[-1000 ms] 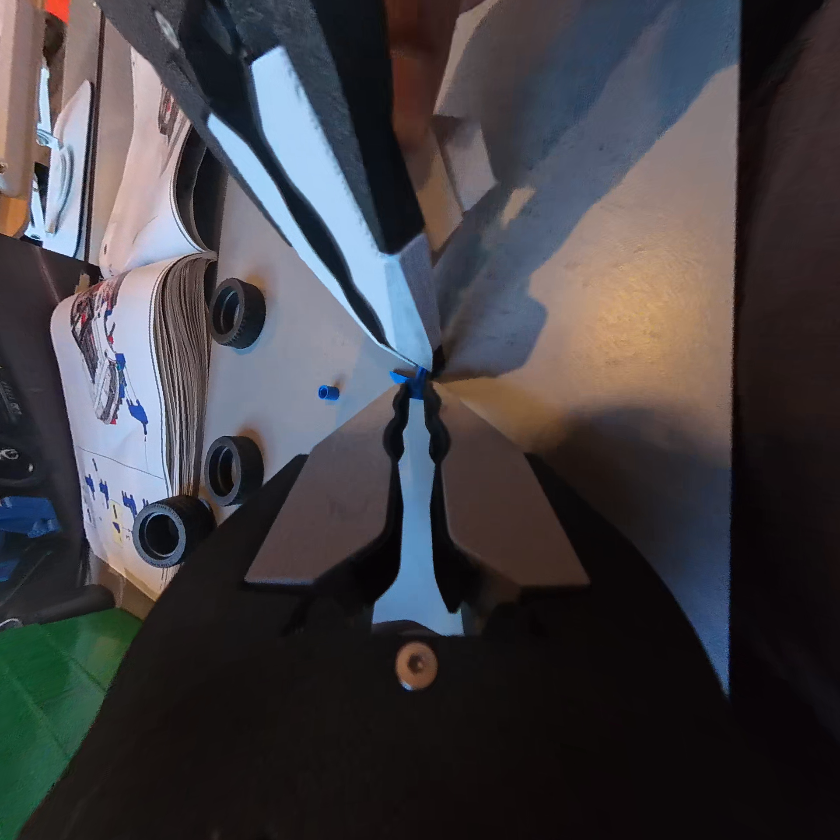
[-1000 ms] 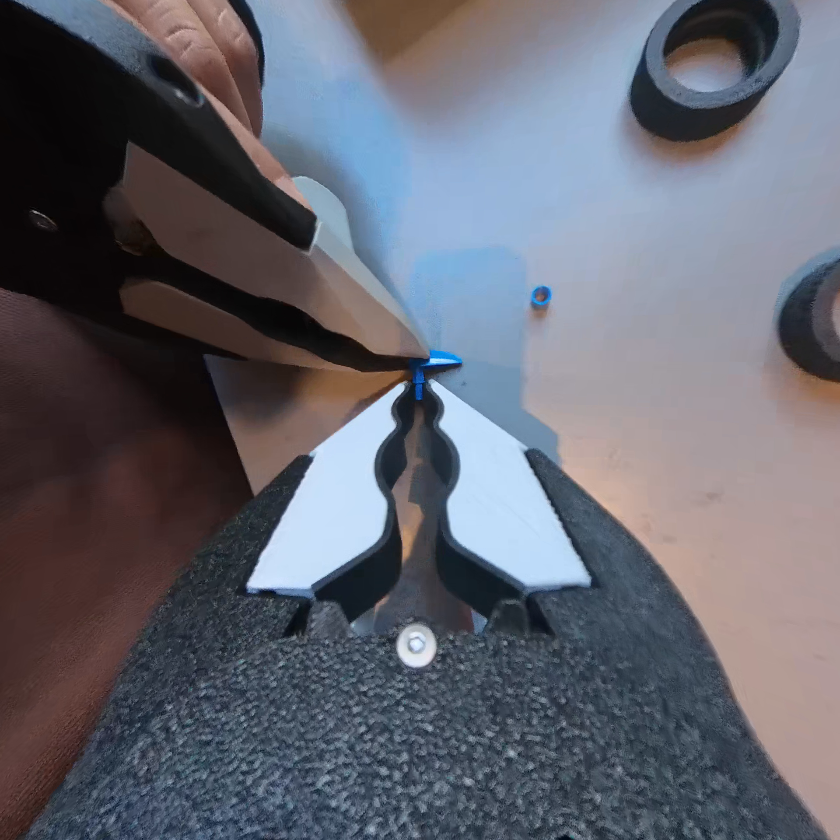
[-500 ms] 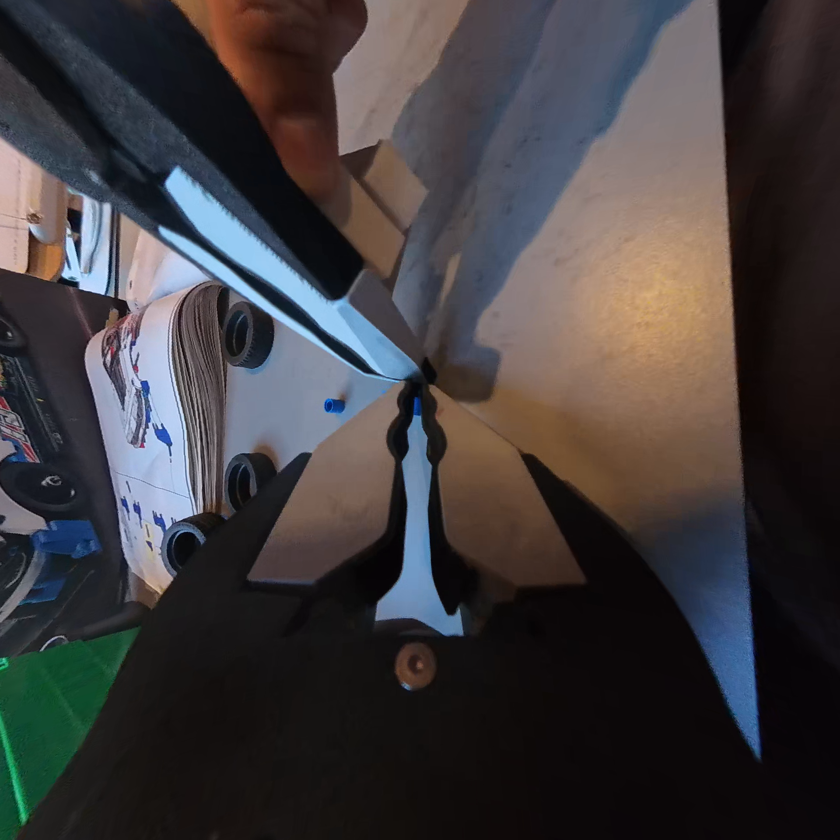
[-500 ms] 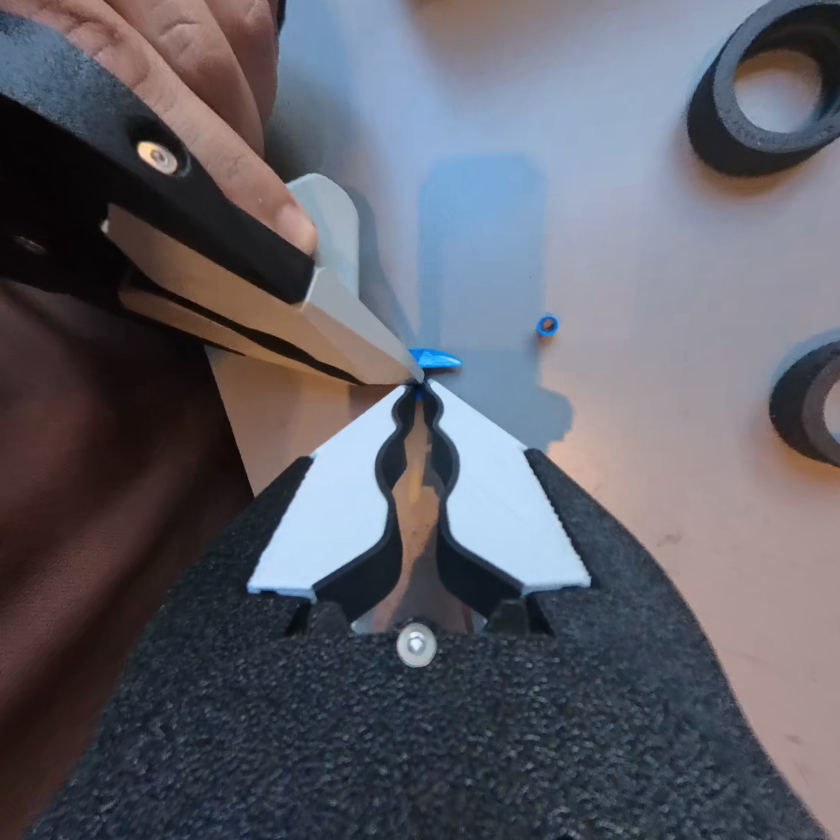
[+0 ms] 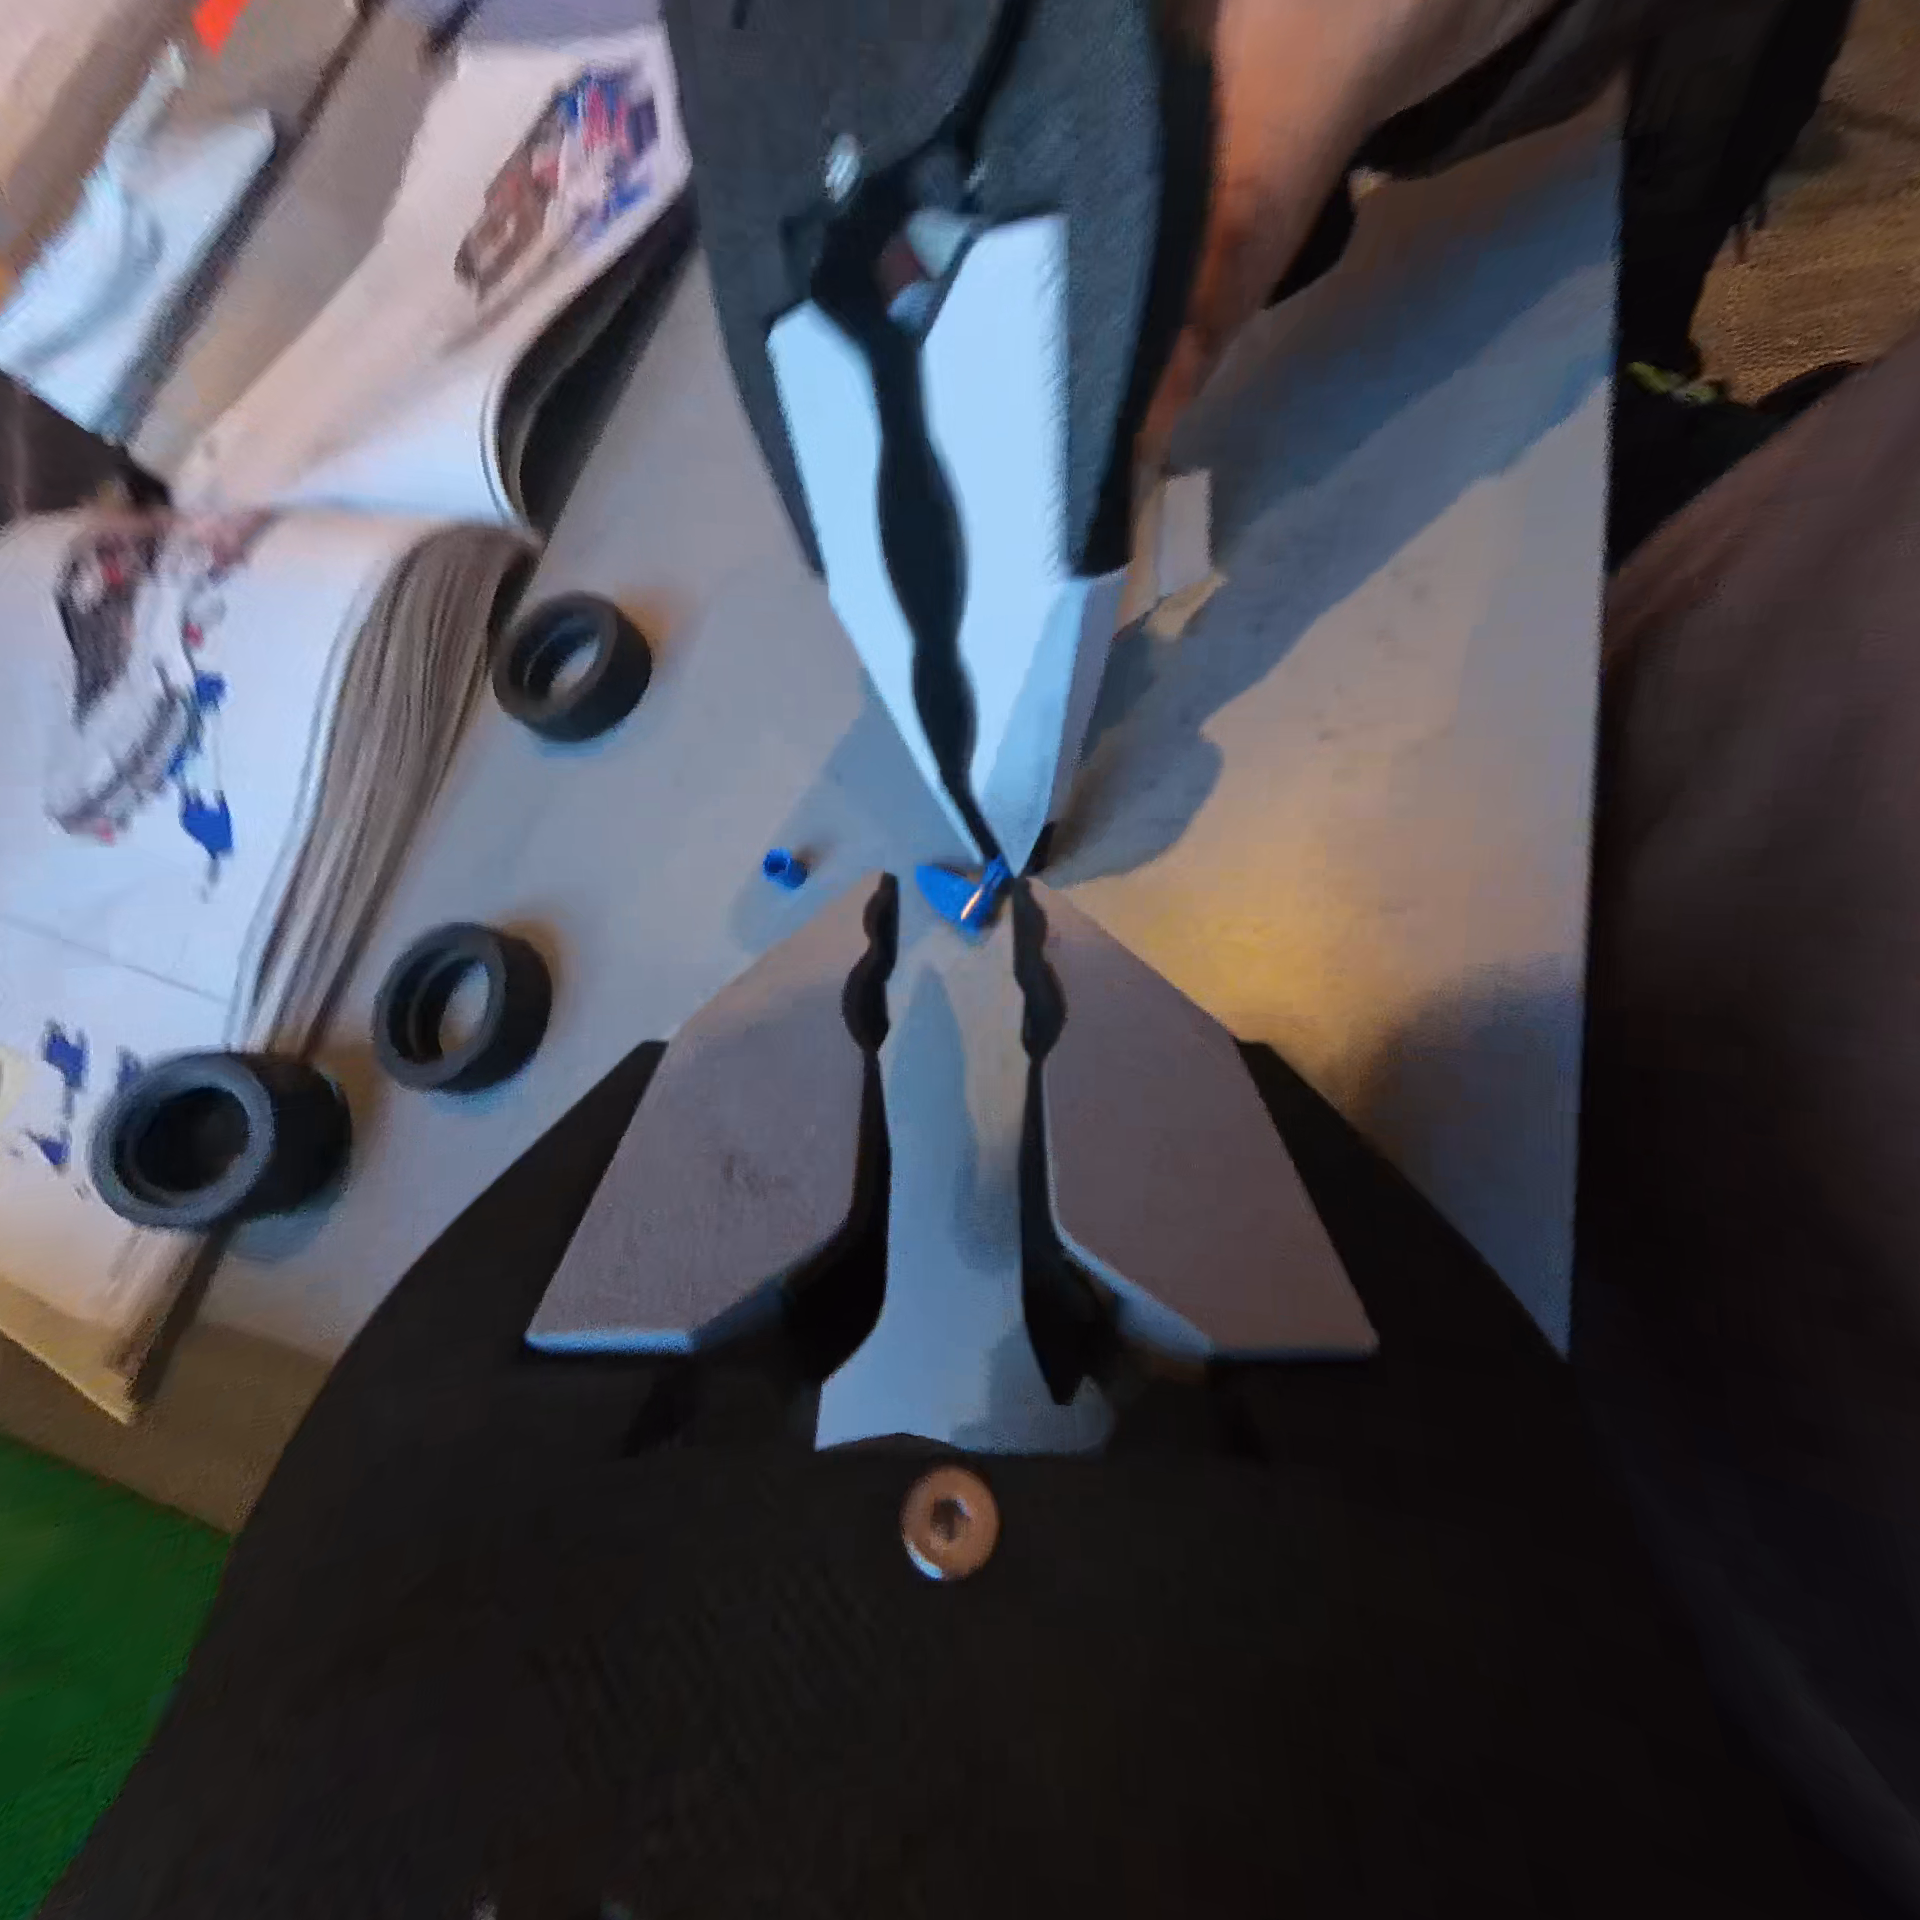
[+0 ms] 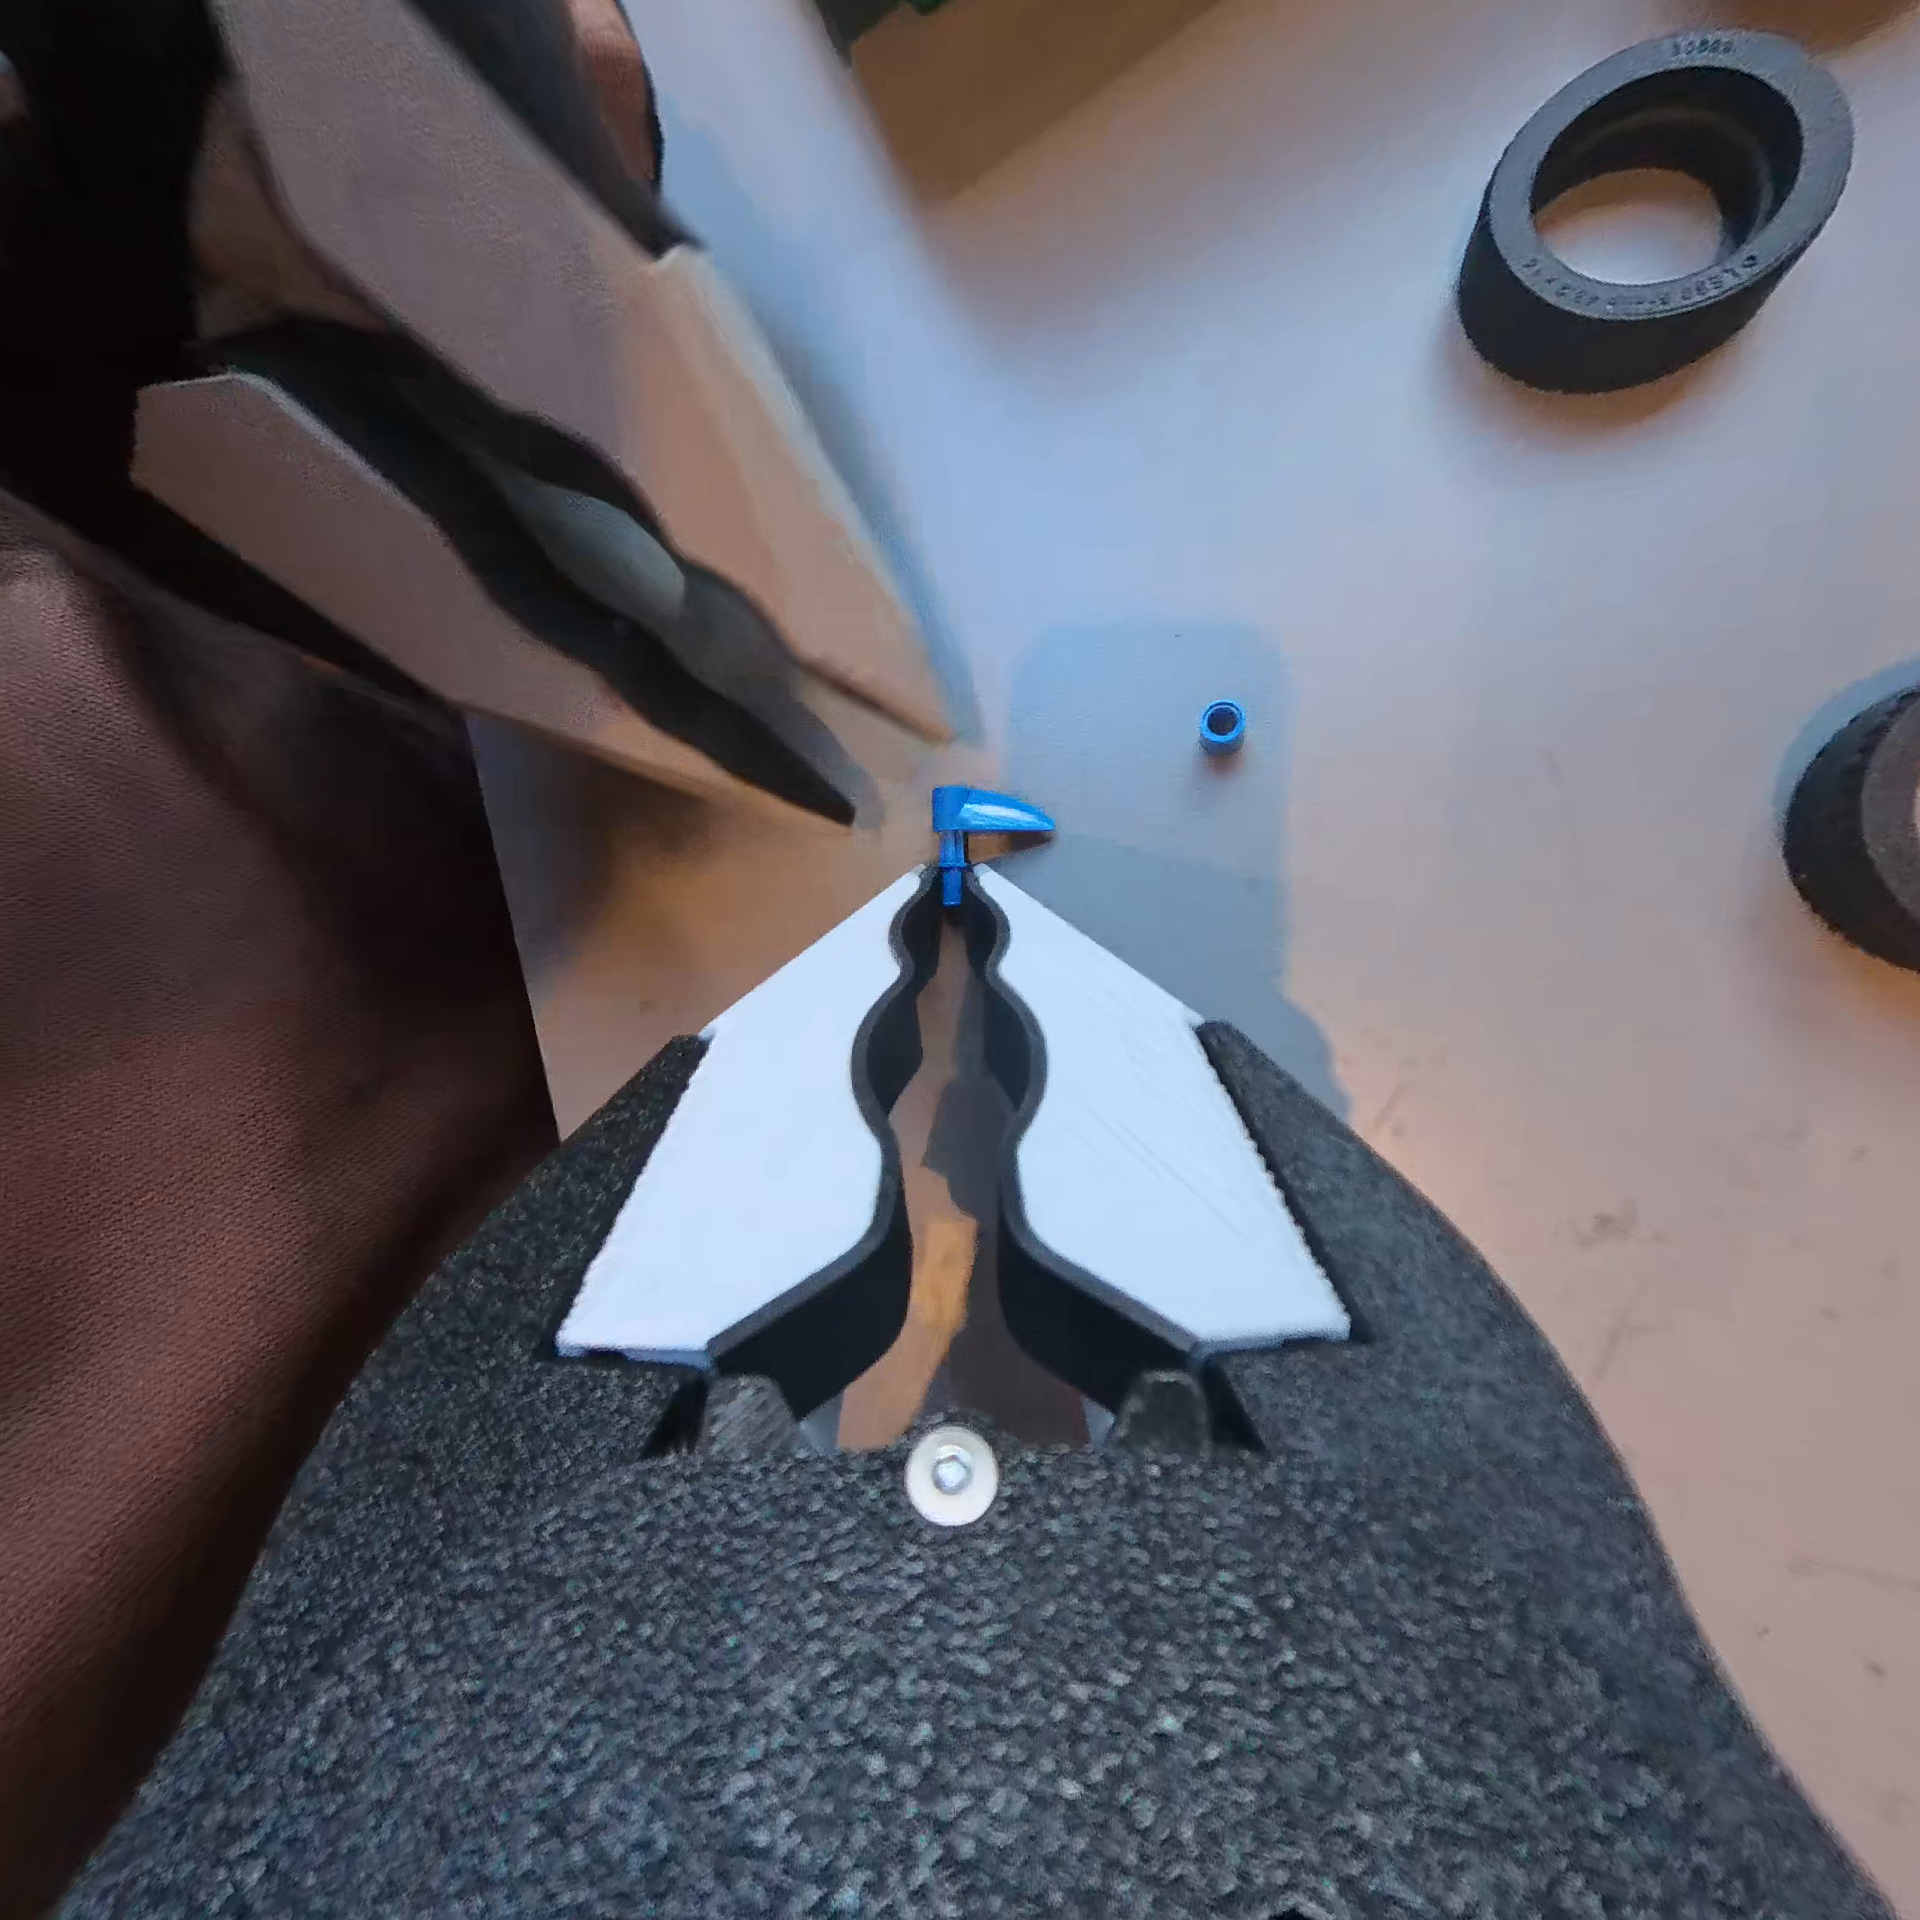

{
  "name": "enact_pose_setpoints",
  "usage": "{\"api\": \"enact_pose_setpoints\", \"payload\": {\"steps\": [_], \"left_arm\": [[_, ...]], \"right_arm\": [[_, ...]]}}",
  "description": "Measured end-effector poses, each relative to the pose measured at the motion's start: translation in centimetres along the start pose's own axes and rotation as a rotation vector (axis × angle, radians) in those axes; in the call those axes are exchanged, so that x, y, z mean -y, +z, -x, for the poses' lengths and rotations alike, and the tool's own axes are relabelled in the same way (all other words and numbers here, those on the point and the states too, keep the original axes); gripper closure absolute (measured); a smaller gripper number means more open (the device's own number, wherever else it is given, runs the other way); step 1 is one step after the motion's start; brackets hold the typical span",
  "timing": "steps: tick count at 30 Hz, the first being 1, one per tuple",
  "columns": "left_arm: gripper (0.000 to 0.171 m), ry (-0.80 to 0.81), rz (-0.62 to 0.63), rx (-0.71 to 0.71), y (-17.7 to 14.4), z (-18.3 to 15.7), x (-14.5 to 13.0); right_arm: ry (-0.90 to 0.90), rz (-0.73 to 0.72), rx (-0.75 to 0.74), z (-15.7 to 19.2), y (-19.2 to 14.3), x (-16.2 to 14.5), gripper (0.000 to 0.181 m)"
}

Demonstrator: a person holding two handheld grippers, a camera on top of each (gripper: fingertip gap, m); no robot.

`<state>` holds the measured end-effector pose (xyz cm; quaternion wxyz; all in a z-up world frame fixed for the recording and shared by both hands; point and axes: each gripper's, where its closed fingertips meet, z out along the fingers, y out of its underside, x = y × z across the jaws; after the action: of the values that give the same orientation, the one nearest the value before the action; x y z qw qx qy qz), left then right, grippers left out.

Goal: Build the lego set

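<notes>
The right tongs (image 6: 951, 878) are pressed together on the thin stem of a small blue lego piece (image 6: 987, 816), whose curved, pointed head sticks out past the fingertips to one side. In the left wrist view the same right tongs (image 5: 1003, 868) come down from above with the blue piece (image 5: 951, 891) at their tips, held just above the worktop (image 5: 1351, 831).

The left tongs (image 5: 951, 899) are spread, with a clear gap between the fingertips, and they grip nothing; the blue piece sits in the mouth of that gap, closer to one finger, and whether it touches that finger cannot be told. From the right wrist view the left tongs (image 6: 904, 774) appear blurred, their tips just beside the blue piece and apart from it.

A little farther out on the pale worktop (image 6: 1455, 935) lies a tiny blue ring-shaped lego part (image 6: 1222, 724), near the held piece but not touching it. Beyond it are black rubber tyres: one upright ring (image 6: 1652, 208) towards the far side and another (image 6: 1860, 831) cut off by the picture's edge. The left wrist view shows three tyres (image 5: 571, 665) (image 5: 462, 1006) (image 5: 213, 1138) in a loose row along the worktop's edge region beside an open instruction booklet (image 5: 135, 675), the last tyre resting on the booklet's page. A person's hand (image 5: 1247, 208) holds the right tongs.
</notes>
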<state>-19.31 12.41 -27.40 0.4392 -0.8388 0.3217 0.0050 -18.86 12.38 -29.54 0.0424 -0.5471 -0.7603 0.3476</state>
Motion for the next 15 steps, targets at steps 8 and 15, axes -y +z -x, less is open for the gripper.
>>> {"api": "enact_pose_setpoints", "payload": {"steps": [8, 15], "left_arm": [[0.148, -0.178, 0.079, -0.111, 1.0, -0.7, -1.6], [0.142, -0.094, 0.002, -0.04, 0.6, 0.4, -0.6]], "right_arm": [[0.003, -0.085, 0.023, 0.0, 0.0, 0.1, 0.177], [0.04, -0.207, 0.111, 0.4, -1.0, 1.0, 0.177]]}}
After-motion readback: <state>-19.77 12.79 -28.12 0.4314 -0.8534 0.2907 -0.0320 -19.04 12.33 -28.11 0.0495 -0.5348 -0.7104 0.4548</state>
